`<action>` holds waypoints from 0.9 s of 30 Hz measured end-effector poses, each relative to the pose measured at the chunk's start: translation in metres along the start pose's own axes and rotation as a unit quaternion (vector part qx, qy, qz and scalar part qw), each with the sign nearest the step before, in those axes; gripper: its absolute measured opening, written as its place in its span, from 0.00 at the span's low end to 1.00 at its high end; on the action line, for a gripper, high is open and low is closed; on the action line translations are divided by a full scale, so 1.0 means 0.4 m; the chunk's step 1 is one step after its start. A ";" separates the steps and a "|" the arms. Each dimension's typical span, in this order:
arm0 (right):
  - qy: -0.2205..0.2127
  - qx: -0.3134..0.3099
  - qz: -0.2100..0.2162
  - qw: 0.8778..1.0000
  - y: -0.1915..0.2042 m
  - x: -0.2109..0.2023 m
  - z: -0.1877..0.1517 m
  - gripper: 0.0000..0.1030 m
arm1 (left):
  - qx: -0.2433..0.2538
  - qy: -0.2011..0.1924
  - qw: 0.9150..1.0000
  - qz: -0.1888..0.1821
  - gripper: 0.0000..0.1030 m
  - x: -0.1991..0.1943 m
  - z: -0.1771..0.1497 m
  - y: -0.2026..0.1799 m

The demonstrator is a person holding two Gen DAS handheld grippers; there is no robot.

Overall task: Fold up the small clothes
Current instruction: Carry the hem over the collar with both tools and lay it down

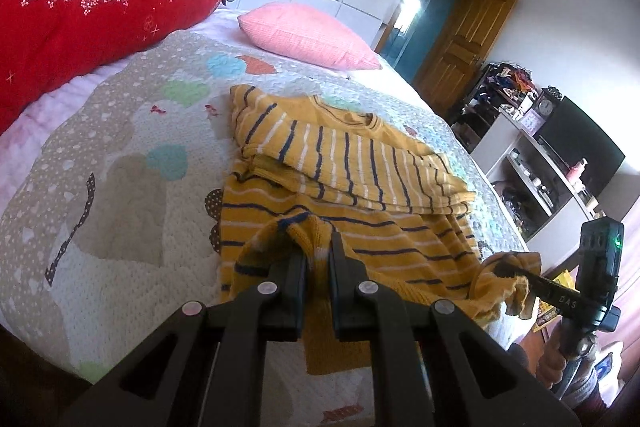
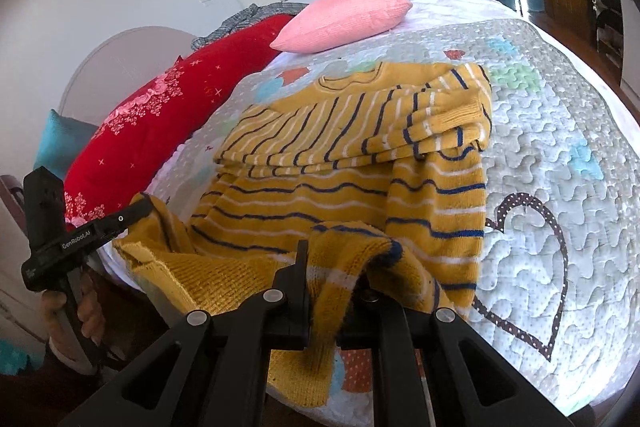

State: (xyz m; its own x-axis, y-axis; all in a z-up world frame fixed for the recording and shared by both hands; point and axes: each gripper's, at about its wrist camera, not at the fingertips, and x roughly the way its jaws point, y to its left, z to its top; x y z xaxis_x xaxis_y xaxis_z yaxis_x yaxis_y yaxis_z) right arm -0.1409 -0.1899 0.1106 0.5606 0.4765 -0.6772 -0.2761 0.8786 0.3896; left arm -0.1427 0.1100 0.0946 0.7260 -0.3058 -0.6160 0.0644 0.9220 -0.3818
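A small mustard-yellow sweater (image 1: 352, 163) with navy and white stripes lies on the quilted bed, sleeves folded across its chest; it also shows in the right wrist view (image 2: 320, 147). My left gripper (image 1: 318, 247) is shut on the sweater's bottom hem at one corner, lifted a little. My right gripper (image 2: 334, 267) is shut on the hem at the other corner, fabric draped over its fingers. The right gripper also shows at the right of the left wrist view (image 1: 508, 269), and the left gripper at the left of the right wrist view (image 2: 140, 213).
The quilt (image 1: 120, 155) covers the bed. A pink pillow (image 1: 308, 35) and a red floral cushion (image 1: 92, 15) lie at the far end. A white shelf unit with a TV (image 1: 560, 163) and a wooden door (image 1: 460, 39) stand beside the bed.
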 end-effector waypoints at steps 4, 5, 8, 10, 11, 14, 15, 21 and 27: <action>0.006 0.003 0.001 1.000 -0.010 0.020 -0.004 0.09 | -0.004 0.003 1.000 0.001 0.09 0.017 -0.001 0.007; 0.006 0.003 0.001 1.000 -0.010 0.024 -0.004 0.09 | -0.005 0.004 1.000 0.003 0.09 0.023 -0.002 0.008; 0.005 0.002 0.005 1.000 -0.013 0.031 0.004 0.09 | -0.013 0.010 1.000 0.004 0.09 0.037 0.007 0.011; 0.001 0.000 0.008 1.000 -0.013 0.035 0.022 0.09 | -0.019 0.007 1.000 -0.001 0.09 0.044 0.025 0.010; 0.001 -0.001 0.008 1.000 -0.012 0.040 0.038 0.09 | -0.019 0.006 1.000 -0.001 0.09 0.047 0.032 0.009; -0.002 -0.007 0.005 1.000 -0.002 0.059 0.079 0.09 | -0.015 0.005 1.000 -0.002 0.09 0.068 0.070 0.002; -0.006 -0.014 0.001 1.000 0.005 0.067 0.100 0.09 | -0.012 0.004 1.000 0.000 0.09 0.079 0.087 -0.002; -0.019 -0.023 0.002 1.000 0.018 0.106 0.207 0.09 | -0.002 0.004 1.000 0.010 0.09 0.149 0.197 -0.022; -0.006 0.014 -0.016 1.000 -0.063 0.203 0.324 0.09 | -0.043 0.044 0.998 0.025 0.09 0.294 0.304 0.028</action>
State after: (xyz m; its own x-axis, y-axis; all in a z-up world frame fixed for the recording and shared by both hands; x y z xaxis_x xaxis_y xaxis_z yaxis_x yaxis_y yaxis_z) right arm 0.0128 -0.1774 0.1265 0.5775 0.4482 -0.6823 -0.2364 0.8918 0.3857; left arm 0.0266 0.1130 0.1015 0.6630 -0.2826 -0.6932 -0.0323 0.9144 -0.4036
